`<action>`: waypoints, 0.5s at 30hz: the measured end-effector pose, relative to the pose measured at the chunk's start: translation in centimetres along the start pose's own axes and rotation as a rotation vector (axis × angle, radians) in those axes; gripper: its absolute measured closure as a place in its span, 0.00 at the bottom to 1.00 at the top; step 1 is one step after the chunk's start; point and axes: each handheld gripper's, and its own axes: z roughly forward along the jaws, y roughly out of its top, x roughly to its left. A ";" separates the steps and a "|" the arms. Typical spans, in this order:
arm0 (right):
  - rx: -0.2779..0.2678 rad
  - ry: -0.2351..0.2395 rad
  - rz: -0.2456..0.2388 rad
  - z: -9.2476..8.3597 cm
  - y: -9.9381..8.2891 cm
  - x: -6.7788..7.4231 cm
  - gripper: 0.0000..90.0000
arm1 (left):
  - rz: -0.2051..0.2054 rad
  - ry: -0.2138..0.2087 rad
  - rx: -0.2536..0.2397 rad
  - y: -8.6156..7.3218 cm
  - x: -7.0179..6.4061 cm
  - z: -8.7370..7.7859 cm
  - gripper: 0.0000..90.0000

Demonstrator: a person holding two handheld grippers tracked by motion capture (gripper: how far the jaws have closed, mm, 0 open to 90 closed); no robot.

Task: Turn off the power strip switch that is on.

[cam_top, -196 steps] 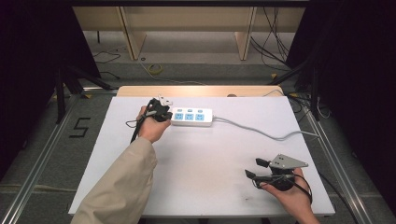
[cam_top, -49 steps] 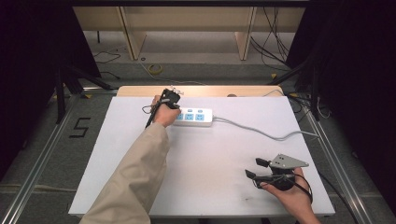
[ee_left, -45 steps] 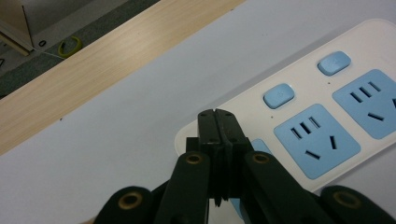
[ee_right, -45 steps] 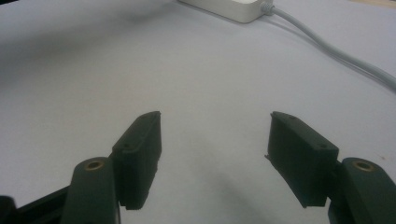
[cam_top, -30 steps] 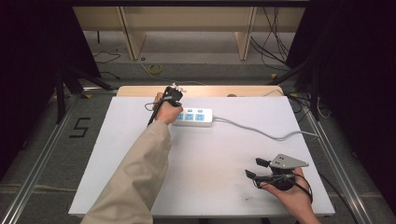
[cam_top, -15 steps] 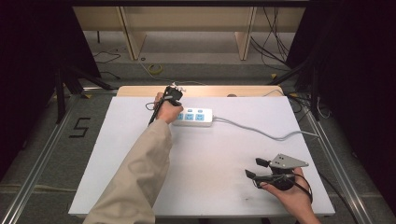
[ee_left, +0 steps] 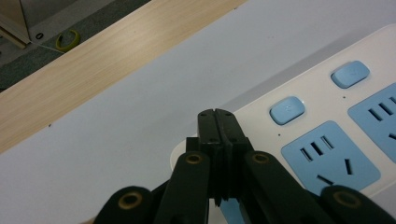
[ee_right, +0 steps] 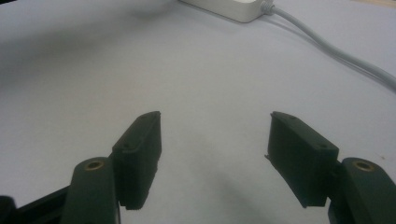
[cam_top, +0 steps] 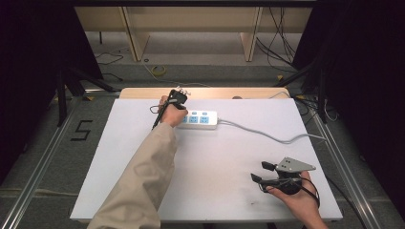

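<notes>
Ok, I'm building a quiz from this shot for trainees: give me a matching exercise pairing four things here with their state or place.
Things:
1. left gripper
2. right gripper
3. white power strip with blue sockets
4. grey cable

States or places:
A. jaws apart, nothing between them
B. trails toward the table's right edge
C. jaws shut, tips over the strip's end
D. lies near the white table's far edge

Pairs: 1-C, 2-A, 3-D, 4-B

Power strip (ee_left: 261, 126): smooth, slightly glossy white plastic, pale blue matt sockets. Left tongs (ee_left: 215, 122): matt black plastic, brass-looking rivets. Surface (cam_top: 143, 138): smooth matt white sheet; far edge (cam_top: 143, 93) light wood grain.
</notes>
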 end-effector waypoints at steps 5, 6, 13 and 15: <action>0.000 0.001 -0.001 0.0 0.0 0.0 0.40 | 0.000 -0.003 0.001 0.0 -0.2 0.2 1.00; 0.000 0.002 -0.001 0.0 0.0 0.0 0.40 | 0.006 -0.002 0.005 0.0 -0.2 0.2 1.00; 0.001 0.002 -0.004 0.0 0.0 0.0 0.40 | 0.011 0.003 0.007 -0.1 -0.2 0.3 1.00; 0.001 0.002 -0.004 0.0 0.0 0.0 0.40 | 0.009 0.003 0.007 -0.1 -0.3 0.3 1.00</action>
